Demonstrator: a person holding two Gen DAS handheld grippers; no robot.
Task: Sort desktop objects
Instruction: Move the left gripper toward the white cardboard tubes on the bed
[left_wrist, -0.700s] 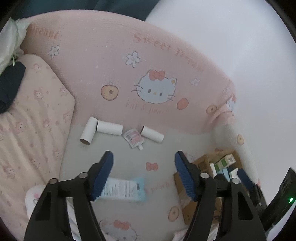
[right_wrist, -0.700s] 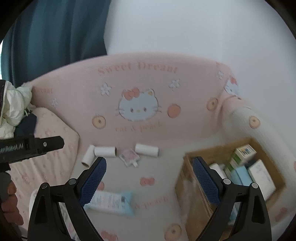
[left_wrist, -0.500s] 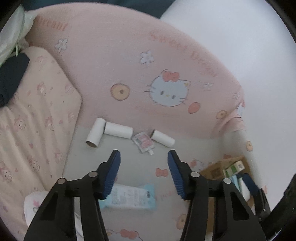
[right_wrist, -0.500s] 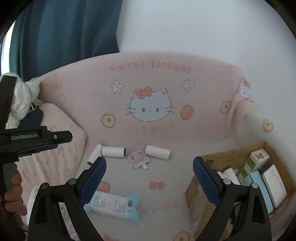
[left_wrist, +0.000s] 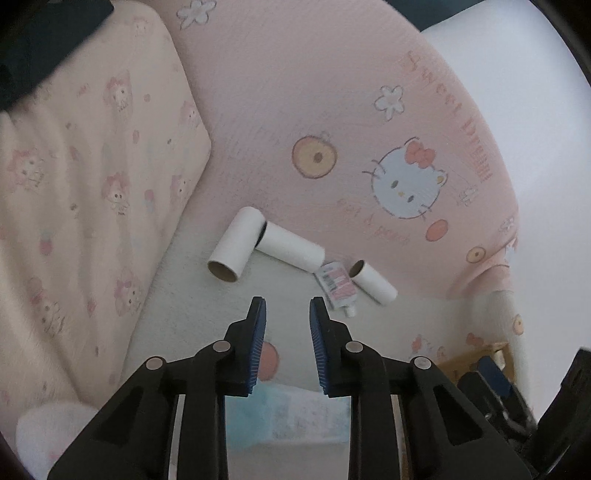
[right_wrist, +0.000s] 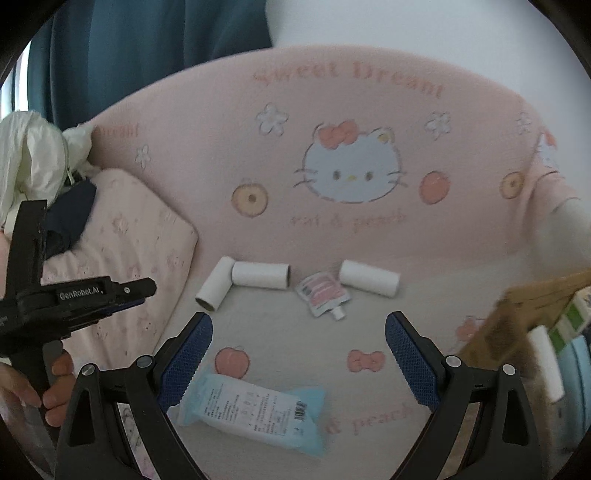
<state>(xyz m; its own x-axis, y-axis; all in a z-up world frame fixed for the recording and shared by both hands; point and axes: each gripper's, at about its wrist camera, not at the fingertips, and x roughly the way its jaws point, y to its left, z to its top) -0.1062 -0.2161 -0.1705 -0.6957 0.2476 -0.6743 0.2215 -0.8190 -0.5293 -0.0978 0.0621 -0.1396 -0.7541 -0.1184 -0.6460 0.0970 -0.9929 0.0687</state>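
Three white cardboard tubes (left_wrist: 236, 243) (left_wrist: 291, 247) (left_wrist: 373, 282) lie in a row at the foot of the pink backrest, with a small pink pouch (left_wrist: 338, 284) between the last two. My left gripper (left_wrist: 287, 302) hovers short of them, its jaws a narrow gap apart with nothing between. A blue-and-white wipes pack (right_wrist: 251, 410) lies nearer, under my right gripper (right_wrist: 299, 319), which stands wide open and empty. The right wrist view shows the tubes (right_wrist: 260, 275), the pouch (right_wrist: 323, 291) and the left gripper (right_wrist: 147, 288) held by a hand (right_wrist: 55, 384).
A cardboard box (right_wrist: 535, 306) with several packets stands at the right. A pink patterned pillow (left_wrist: 92, 166) fills the left side, with white and dark cloth (right_wrist: 33, 162) behind it. The padded backrest (right_wrist: 351, 110) closes off the far side.
My left gripper's jaws have narrowed a lot and it has moved forward and left toward the tubes. The right gripper has crept closer, still wide open.
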